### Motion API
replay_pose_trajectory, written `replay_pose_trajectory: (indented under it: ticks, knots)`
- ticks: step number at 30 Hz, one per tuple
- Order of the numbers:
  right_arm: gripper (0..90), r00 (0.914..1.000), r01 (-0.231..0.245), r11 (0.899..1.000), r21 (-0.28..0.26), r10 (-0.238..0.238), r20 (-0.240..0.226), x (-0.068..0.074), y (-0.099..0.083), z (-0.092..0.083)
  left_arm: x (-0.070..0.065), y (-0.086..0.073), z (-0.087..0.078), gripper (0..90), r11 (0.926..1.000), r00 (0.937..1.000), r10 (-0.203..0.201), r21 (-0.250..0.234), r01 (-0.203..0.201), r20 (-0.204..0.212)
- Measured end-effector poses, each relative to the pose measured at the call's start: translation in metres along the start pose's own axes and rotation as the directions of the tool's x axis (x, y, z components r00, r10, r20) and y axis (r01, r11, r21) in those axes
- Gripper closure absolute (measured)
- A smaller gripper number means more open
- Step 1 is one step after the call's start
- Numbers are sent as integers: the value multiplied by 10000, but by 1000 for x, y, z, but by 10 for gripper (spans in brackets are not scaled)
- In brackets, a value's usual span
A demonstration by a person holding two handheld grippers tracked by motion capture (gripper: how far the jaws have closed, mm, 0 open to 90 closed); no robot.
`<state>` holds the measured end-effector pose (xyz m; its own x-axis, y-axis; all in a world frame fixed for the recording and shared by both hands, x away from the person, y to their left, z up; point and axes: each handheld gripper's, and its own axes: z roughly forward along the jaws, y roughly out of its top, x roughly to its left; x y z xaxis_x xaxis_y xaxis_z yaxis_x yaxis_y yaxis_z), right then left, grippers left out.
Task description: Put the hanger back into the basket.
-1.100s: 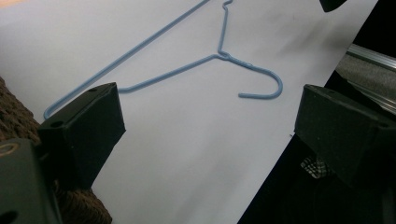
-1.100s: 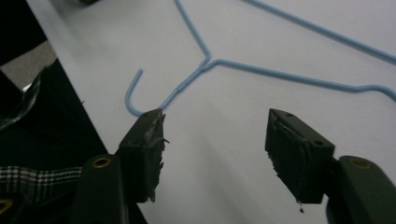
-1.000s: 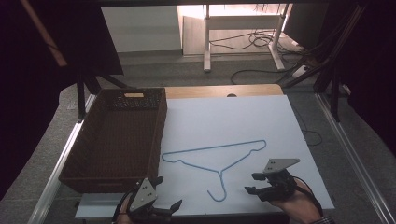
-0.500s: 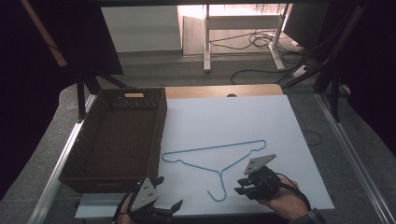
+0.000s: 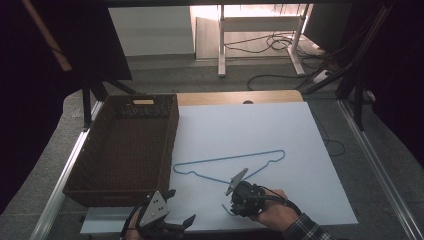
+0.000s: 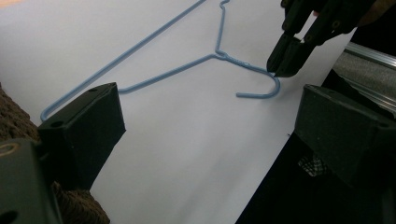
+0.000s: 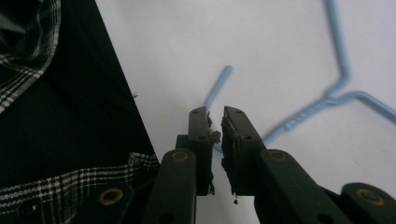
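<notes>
A light-blue wire hanger (image 5: 225, 159) lies flat on the white sheet (image 5: 260, 125), its hook toward the near edge. My right gripper (image 5: 228, 207) is down at that hook. In the right gripper view its jaws (image 7: 215, 116) have just been closing and now stand almost together, with the hook wire (image 7: 329, 100) passing between them. The left gripper view shows those tips (image 6: 284, 67) on the hook's bend, with the hanger (image 6: 219, 55) flat on the sheet. My left gripper (image 5: 180, 206) rests open at the near edge, left of the hook, with nothing between its jaws (image 6: 215, 135).
A dark brown wicker basket (image 5: 125, 150) stands along the sheet's left side, right by my left gripper. Metal rails (image 5: 380, 170) border the table. A plaid sleeve (image 5: 305, 231) comes in at the bottom right. Bare white sheet spreads beyond the hanger.
My right gripper has slid left across the near edge to the hanger's hook, and its jaws have narrowed. The left gripper and the hanger have stayed where they were.
</notes>
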<state>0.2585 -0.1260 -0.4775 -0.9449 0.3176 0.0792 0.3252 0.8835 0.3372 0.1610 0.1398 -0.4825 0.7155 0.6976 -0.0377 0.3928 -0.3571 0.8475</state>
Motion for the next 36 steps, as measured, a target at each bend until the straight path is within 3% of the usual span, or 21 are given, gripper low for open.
replay_pose_trajectory:
  ticks: [4,14,15,22,24,27,30,32,33,34,35,36]
  knots:
    - [829,9999,143,9987,491,-143,-3,2,9,7,0,0,0,83,10000,10000,-7,-6,7,27]
    - [823,9999,-91,9924,1228,102,-83,2,20,19,0,0,-1,83,10000,10000,20,-2,-20,49]
    - [820,9999,-119,9912,1321,106,106,3,20,20,0,0,-1,84,10000,10000,20,-2,-20,51]
    - [801,9978,-648,9870,1473,626,201,2,24,26,0,1,0,84,10000,10000,57,23,-57,64]
    - [800,9971,-712,9849,1577,657,396,2,25,28,0,1,-1,84,10000,10000,55,12,-55,64]
    - [799,9977,-660,9835,1685,622,277,2,25,29,0,1,-1,84,10000,10000,42,-6,-42,67]
    - [797,9993,-324,9827,1824,281,263,4,22,28,0,1,-1,84,10000,10000,19,-11,-19,71]
    - [797,9990,318,9791,2008,-377,255,6,19,26,0,1,-1,84,10000,10000,57,17,-57,75]
    - [797,9990,318,9791,2008,-377,255,6,19,26,0,1,-1,84,10000,10000,57,17,-57,75]
    - [799,9964,765,9742,2125,-824,192,7,18,27,-1,1,0,84,10000,9999,70,26,-70,79]
    - [799,9964,765,9742,2125,-824,192,7,18,27,-1,1,0,84,10000,9999,70,26,-70,79]
    - [810,9929,1093,9693,2203,-1168,209,8,19,28,-1,1,0,84,10000,9999,74,31,-74,83]
